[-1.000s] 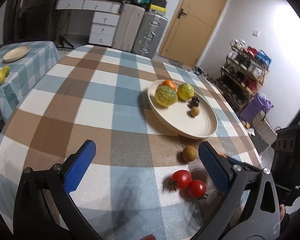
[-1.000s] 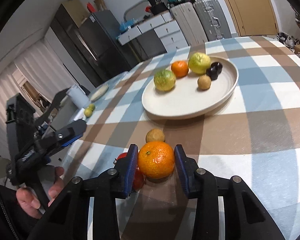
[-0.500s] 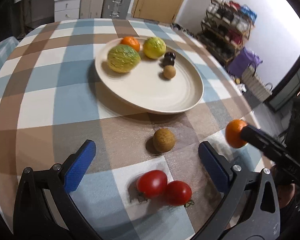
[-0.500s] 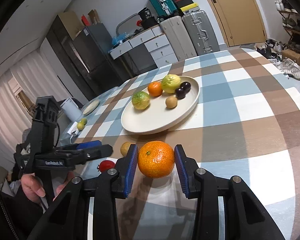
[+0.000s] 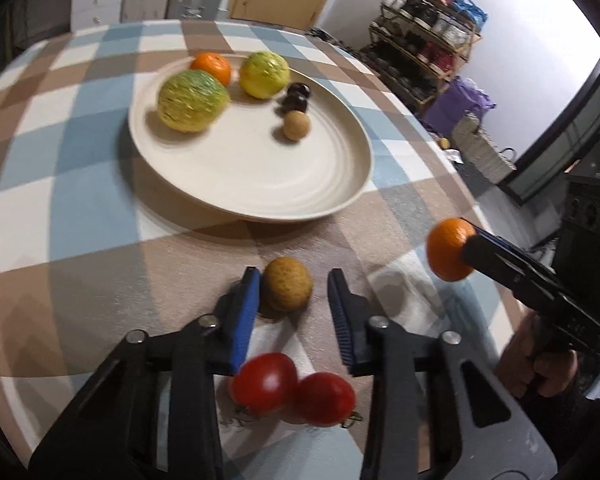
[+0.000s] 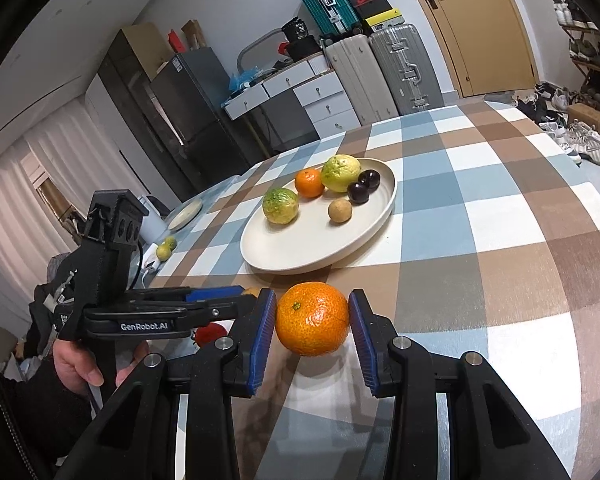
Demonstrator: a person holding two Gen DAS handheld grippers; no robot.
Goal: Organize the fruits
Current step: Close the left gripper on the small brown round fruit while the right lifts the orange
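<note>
Blue rubber pads of the left gripper (image 5: 292, 276) are clenching on the small brown fruit (image 5: 287, 289), which is sitting on the checked cloth (image 5: 80, 220) just short of the plate (image 5: 352, 196). The left pad is lying flat on it. A sliver of cloth seems to be showing at the right pad, so I am judging this grip light. I am planning to firm it up and raise it slowly before carrying, since a round fruit will roll out of a one-sided pinch. I am also keeping the heel of the tool off the two tomatoes (image 5: 264, 378) lying touching each other right under it.

The plate's near half is lying bare, and I am aiming there, clear of the fruit at the back.

To the right, the right gripper (image 6: 312, 320) is squeezing the orange (image 6: 312, 318) squarely on both sides, above the cloth. I am bringing the fruits in one at a time so the tools are not crossing.
</note>
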